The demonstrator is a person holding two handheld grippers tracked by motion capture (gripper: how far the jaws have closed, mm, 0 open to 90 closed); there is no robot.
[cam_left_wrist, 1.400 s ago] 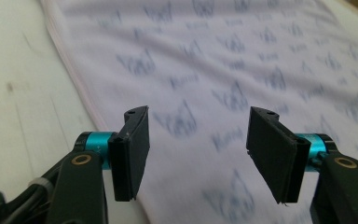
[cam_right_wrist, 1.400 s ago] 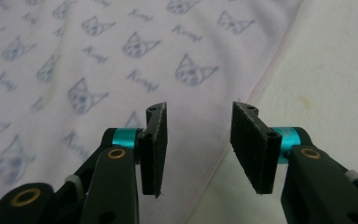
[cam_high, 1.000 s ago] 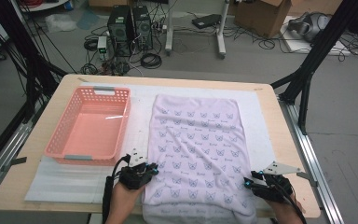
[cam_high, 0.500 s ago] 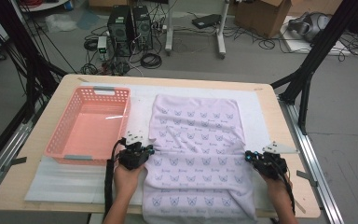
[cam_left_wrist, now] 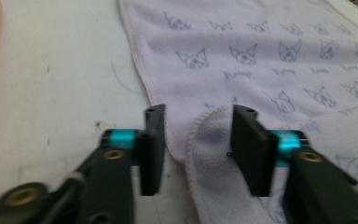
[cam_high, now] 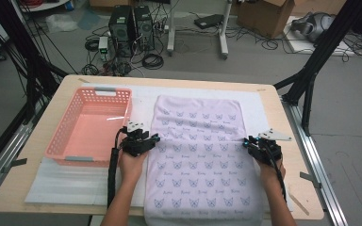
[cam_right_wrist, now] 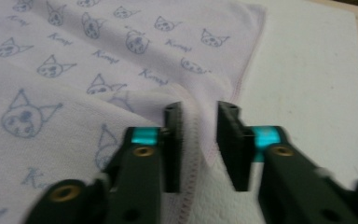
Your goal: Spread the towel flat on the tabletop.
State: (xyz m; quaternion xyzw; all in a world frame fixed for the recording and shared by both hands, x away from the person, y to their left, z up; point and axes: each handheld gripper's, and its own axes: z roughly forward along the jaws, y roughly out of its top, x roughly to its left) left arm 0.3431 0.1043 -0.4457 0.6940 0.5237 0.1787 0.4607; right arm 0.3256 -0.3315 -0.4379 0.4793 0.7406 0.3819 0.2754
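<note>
Lilac towel (cam_high: 199, 155) lies flat mid-table, near edge hanging over at 6 o'clock. Left gripper (cam_left_wrist: 196, 140) at its 9 o'clock edge, jaws apart, just been opening, a folded hem bump loose between them. Right gripper (cam_right_wrist: 199, 140) at the 3 o'clock edge, jaws apart, just been opening, hem between. Pink basket (cam_high: 90, 126) at 10 o'clock.

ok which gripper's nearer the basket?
The left gripper, at the towel's left edge beside the pink basket; the right gripper is at the far edge.
</note>
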